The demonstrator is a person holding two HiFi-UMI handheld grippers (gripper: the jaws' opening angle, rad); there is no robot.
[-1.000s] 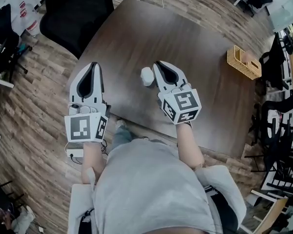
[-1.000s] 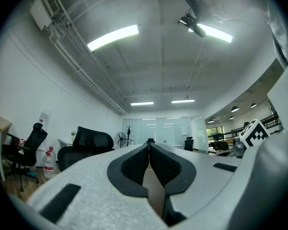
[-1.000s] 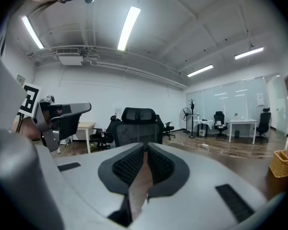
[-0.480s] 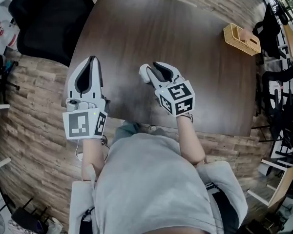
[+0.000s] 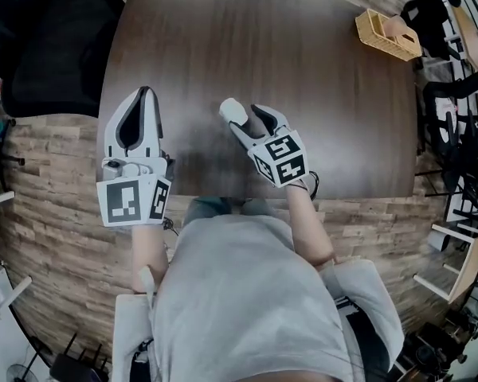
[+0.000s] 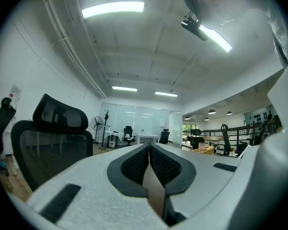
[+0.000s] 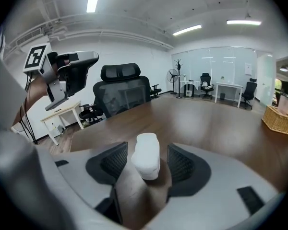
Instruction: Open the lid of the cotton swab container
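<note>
Container sits between right hand-held gripper's just-opened jaws.

From the head view I see only the top of the white container; the right tongs cover its lower part. Their jaws have just been opening, with the container between them and touching neither jaw. In the right gripper view the tongs' own body hides its base, so I cannot tell whether it rests on the surface. Where its lid meets its body is too blurred to tell. The surface's far edge is cut off at the top, and the person's shirt hides part of its near edge. What lies in the basket is too small to tell.
</note>
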